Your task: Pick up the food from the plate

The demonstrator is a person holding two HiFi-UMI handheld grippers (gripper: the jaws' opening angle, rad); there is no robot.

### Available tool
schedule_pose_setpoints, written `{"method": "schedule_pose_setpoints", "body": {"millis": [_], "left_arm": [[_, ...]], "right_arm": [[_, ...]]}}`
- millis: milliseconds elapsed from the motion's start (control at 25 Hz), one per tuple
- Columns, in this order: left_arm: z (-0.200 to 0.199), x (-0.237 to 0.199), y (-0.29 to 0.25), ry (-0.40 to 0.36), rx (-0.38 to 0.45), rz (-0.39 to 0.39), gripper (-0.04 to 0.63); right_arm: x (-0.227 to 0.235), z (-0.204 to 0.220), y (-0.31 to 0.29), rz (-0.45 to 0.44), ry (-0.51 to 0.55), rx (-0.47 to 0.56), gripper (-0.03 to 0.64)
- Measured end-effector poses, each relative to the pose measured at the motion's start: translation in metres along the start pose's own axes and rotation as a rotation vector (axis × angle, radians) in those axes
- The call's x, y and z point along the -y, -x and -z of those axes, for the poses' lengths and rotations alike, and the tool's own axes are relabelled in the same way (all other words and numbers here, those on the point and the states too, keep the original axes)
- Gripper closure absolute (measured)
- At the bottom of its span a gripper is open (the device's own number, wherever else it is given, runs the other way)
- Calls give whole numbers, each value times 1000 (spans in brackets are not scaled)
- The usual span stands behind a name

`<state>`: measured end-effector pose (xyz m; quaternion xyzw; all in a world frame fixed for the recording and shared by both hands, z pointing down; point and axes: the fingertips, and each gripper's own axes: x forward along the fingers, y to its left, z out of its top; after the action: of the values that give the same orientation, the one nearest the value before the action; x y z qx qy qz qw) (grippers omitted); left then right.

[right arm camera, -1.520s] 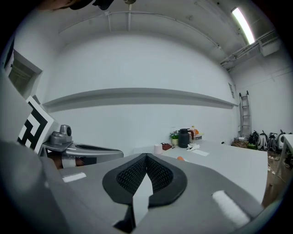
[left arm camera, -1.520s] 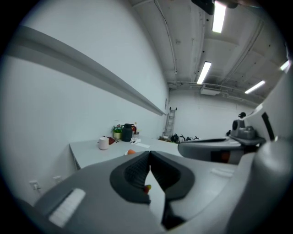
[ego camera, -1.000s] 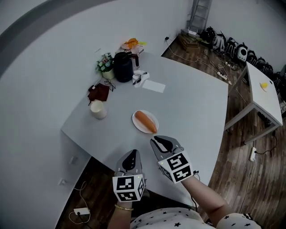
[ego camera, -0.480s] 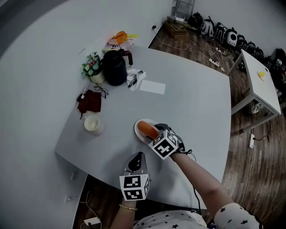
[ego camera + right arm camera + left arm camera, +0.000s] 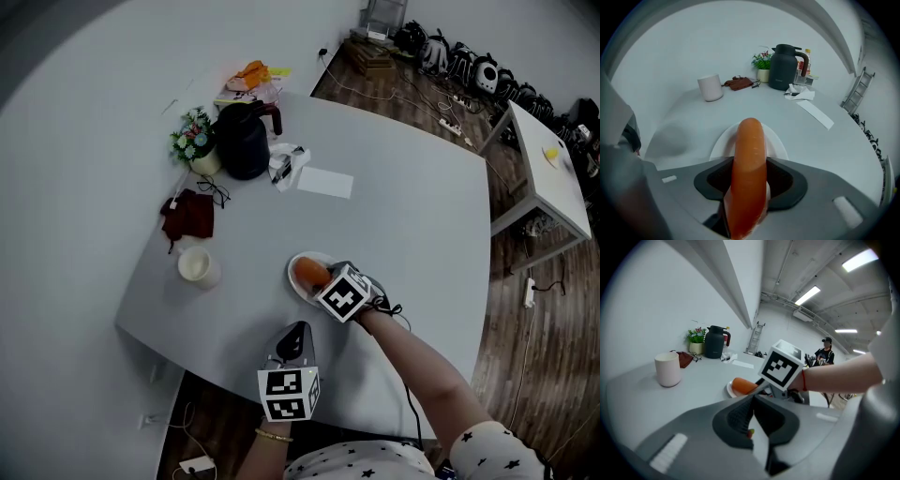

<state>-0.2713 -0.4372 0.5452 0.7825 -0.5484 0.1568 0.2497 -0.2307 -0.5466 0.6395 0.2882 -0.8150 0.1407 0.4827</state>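
An orange, sausage-shaped piece of food (image 5: 307,272) lies on a small white plate (image 5: 293,266) near the front of the grey table. My right gripper (image 5: 320,279) reaches over the plate; its jaws are closing, with the food (image 5: 749,159) between them and the pads touching both its sides above the plate (image 5: 723,142). My left gripper (image 5: 297,334) hangs over the table's near edge, apart from the plate, with its jaws shut and nothing in them. In the left gripper view, the left gripper (image 5: 752,397) points toward the food (image 5: 743,385).
A white cup (image 5: 195,266) stands left of the plate. Farther back are a dark red cloth (image 5: 187,214), a flower pot (image 5: 194,137), a black kettle (image 5: 242,141) and a paper slip (image 5: 324,182). A second white table (image 5: 544,159) stands at the right.
My right gripper has moved from the table's near edge forward onto the plate and now has the food between its jaws. The left gripper has stayed near the front edge.
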Motion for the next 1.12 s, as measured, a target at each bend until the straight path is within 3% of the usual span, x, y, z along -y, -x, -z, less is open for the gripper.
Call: {"method": "schedule_pose_setpoints", "body": {"millis": [160, 280, 560, 760, 1120], "left_arm": [[-2, 1, 4, 23, 10, -2, 588], [-6, 4, 9, 18, 19, -5, 588], [-5, 20, 19, -1, 25, -3, 588], [-11, 43, 31, -29, 44, 5, 588], [-12, 71, 45, -44, 68, 4, 588]], "right_arm": [[-6, 2, 7, 48, 32, 6, 417], [-16, 1, 28, 63, 23, 79, 416], [-54, 3, 120, 41, -232, 392, 417], [-74, 30, 178, 43, -363, 530, 417], [-84, 61, 217, 63, -406, 601, 417]]}}
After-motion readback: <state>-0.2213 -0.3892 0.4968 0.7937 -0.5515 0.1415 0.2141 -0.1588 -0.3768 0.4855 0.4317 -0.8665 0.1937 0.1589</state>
